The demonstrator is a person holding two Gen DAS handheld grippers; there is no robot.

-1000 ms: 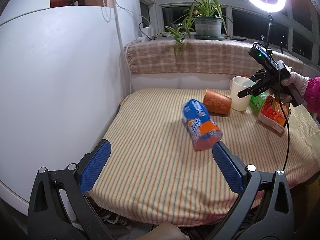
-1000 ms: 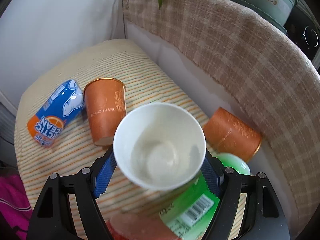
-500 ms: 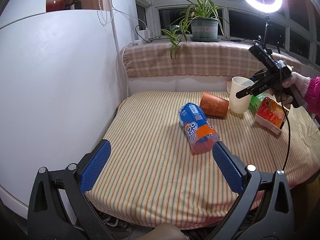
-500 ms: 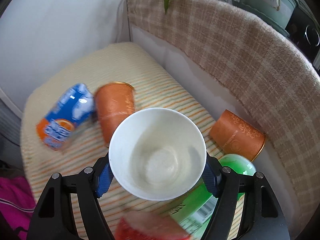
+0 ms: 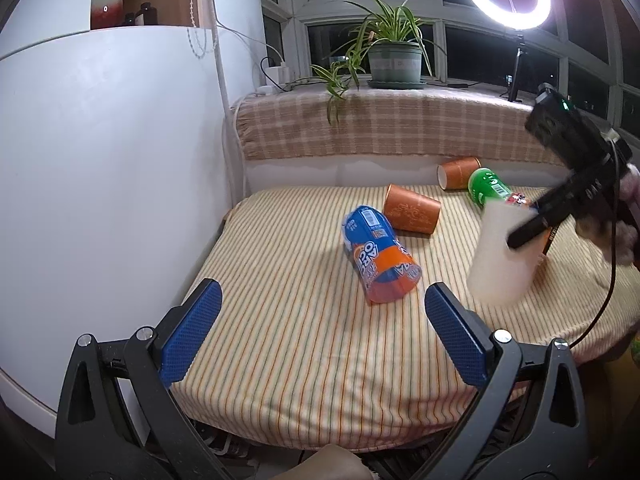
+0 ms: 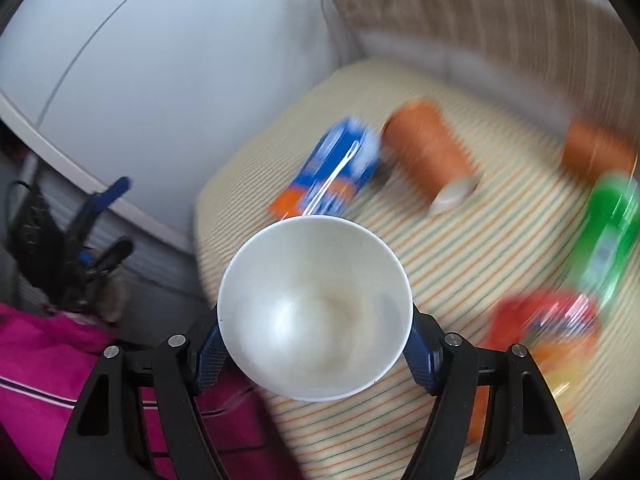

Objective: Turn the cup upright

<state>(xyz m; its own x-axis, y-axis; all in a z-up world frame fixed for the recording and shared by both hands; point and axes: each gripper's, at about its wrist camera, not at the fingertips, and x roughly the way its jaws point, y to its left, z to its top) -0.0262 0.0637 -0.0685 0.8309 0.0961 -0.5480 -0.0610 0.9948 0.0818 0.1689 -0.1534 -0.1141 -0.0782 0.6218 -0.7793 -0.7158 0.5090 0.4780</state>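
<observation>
My right gripper [image 6: 316, 354] is shut on a white cup [image 6: 315, 314], its open mouth facing the camera. In the left wrist view the white cup [image 5: 500, 264] hangs upright and slightly tilted above the striped cushion [image 5: 280, 320], held by the right gripper [image 5: 532, 228]. Two orange cups lie on their sides: one [image 5: 412, 214] mid-cushion, one [image 5: 458, 172] by the back wall. My left gripper [image 5: 320, 328] is open and empty at the cushion's front edge.
A blue and orange snack bag [image 5: 378, 260] lies mid-cushion. A green bottle [image 5: 486, 186] and a red packet [image 6: 548, 320] lie at the right. A white cabinet [image 5: 100, 160] stands left, a plaid-covered sill [image 5: 380, 124] with a plant [image 5: 392, 56] behind.
My right gripper has carried the white cup forward and right, away from the orange cup, and lifted it. The right wrist view is now blurred by motion. The left gripper pulled back a little.
</observation>
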